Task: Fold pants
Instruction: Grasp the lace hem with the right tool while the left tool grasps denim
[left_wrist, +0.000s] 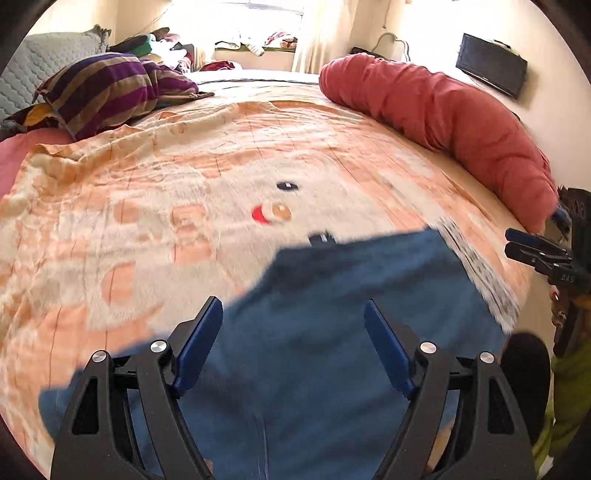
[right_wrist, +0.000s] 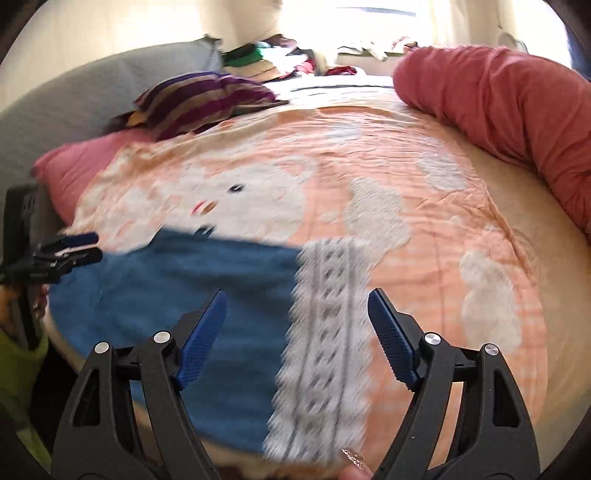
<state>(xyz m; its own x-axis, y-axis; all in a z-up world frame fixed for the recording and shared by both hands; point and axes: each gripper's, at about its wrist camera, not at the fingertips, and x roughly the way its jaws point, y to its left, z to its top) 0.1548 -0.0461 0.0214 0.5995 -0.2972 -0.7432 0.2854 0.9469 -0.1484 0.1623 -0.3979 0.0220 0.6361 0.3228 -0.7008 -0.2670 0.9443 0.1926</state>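
My left gripper (left_wrist: 293, 347) hangs above the blue pants (left_wrist: 332, 314), fingers spread, holding nothing. Right gripper (right_wrist: 297, 339) likewise gaping, empty. Pants lie flat on the peach blanket (right_wrist: 424, 166) toward 6 o'clock, patterned trim (right_wrist: 325, 332) at 5; probably spread for the next fold

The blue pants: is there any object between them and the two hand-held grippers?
Nothing visible. The left hand-held gripper and right hand-held gripper are open directly over the blue pants on the blanket.
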